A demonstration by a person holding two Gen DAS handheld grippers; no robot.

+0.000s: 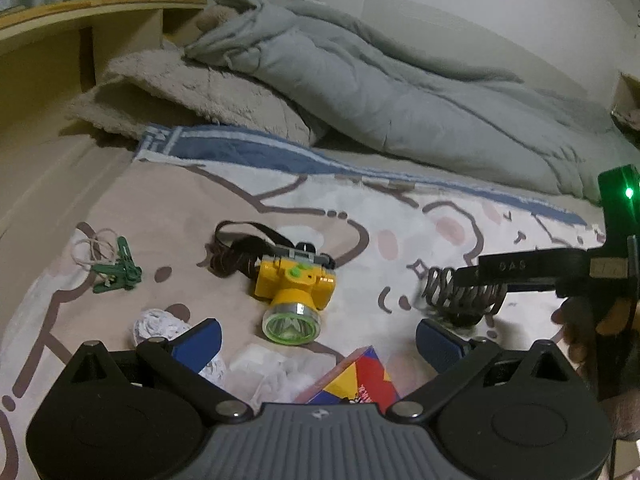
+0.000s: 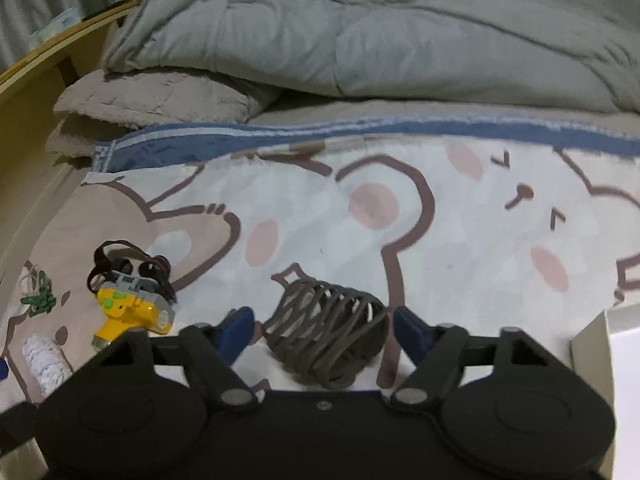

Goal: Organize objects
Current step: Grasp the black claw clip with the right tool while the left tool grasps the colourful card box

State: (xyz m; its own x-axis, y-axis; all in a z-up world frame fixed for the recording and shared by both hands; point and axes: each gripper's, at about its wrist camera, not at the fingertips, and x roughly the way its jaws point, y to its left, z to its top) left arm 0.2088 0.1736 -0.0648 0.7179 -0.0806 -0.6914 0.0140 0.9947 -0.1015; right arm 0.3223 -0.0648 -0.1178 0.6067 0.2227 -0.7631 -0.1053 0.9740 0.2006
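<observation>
A dark grey lattice holder lies on its side on the bear-print blanket. My right gripper straddles it with a blue pad on each side; a thin gap shows at the left pad, so the jaws are open around it. In the left wrist view one of its black fingers reaches in from the right over the holder. My left gripper hovers open and empty just in front of a yellow headlamp with a dark strap. A colourful box sits under the left gripper.
Green clothespins and a looped string lie at the left. A white lace roll and white wrapping are near the left pad. Grey duvet, beige pillows and a wooden headboard are behind. A white box stands at the right.
</observation>
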